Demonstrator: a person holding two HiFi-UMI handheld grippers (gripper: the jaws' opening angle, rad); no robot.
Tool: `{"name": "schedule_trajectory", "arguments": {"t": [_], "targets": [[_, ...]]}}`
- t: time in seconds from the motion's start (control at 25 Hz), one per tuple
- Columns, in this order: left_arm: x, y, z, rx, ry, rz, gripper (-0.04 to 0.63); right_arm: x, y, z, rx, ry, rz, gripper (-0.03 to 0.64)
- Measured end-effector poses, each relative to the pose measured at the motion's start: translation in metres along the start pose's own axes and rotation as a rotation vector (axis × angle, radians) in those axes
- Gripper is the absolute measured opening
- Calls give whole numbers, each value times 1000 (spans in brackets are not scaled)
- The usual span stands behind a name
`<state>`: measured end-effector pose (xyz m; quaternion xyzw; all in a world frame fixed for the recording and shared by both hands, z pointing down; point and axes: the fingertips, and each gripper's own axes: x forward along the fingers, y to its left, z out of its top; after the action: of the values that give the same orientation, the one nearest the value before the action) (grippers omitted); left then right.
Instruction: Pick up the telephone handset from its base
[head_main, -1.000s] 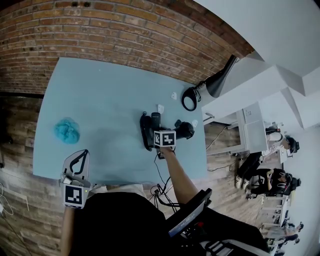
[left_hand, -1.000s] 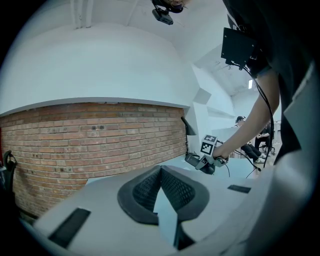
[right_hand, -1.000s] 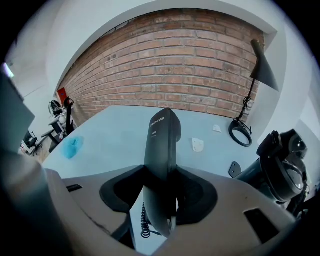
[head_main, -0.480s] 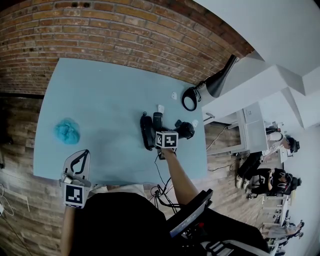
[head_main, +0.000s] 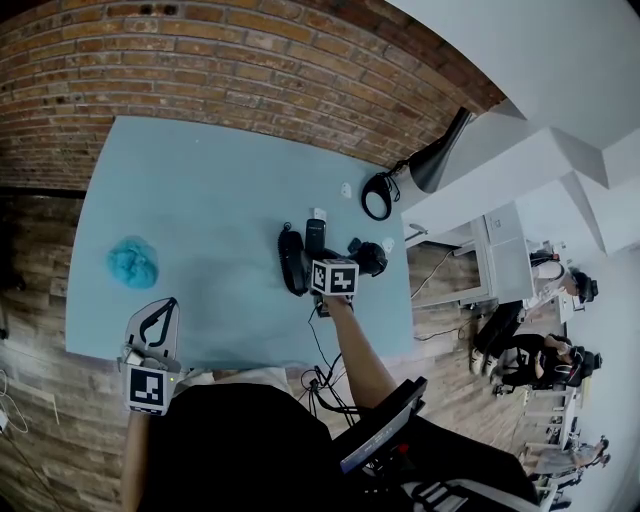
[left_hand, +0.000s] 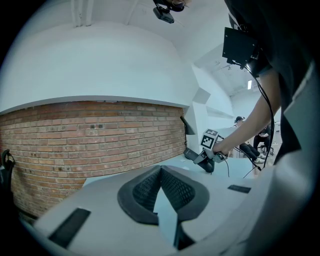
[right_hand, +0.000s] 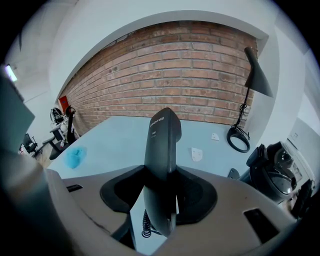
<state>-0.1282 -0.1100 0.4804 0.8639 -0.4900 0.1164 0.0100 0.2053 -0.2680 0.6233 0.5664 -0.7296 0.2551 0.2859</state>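
Observation:
My right gripper (head_main: 314, 250) (right_hand: 161, 172) is shut on the black telephone handset (head_main: 315, 234) (right_hand: 162, 145). The handset stands up between the pads, above the light blue table (head_main: 200, 190). Its coiled cord (right_hand: 145, 226) hangs down under the jaws. The long black base (head_main: 291, 262) (left_hand: 191, 154) lies on the table just left of the handset. My left gripper (head_main: 158, 320) (left_hand: 160, 172) rests at the table's front left corner, far from the phone. Its fingertips meet and nothing is between them.
A blue cloth (head_main: 133, 262) (right_hand: 75, 157) lies at the table's left. Another black device (head_main: 370, 258) (right_hand: 272, 172) sits just right of the phone. A black lamp (head_main: 430, 165) (right_hand: 257, 70) stands at the back right by the brick wall. Small white pieces (right_hand: 196, 154) lie beyond the phone.
My right gripper has shifted slightly right and tilted a little with the handset in it. The left gripper has not moved.

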Motion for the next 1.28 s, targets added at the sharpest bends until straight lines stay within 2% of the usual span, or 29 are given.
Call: {"name": "schedule_trajectory", "arguments": {"t": [0.36, 0.48, 0.96, 1.28], "targets": [[1, 1, -3, 6, 6, -8, 26, -9, 9, 22, -19, -62, 22, 198], [3, 1, -1, 8, -18, -6, 25, -14, 10, 30, -21, -80, 25, 198], [5, 4, -2, -2, 16, -14, 25, -27, 17, 54, -15, -143, 45, 198], [10, 4, -3, 11, 1, -21, 26, -41, 21, 81, -11, -208, 54, 196]]}}
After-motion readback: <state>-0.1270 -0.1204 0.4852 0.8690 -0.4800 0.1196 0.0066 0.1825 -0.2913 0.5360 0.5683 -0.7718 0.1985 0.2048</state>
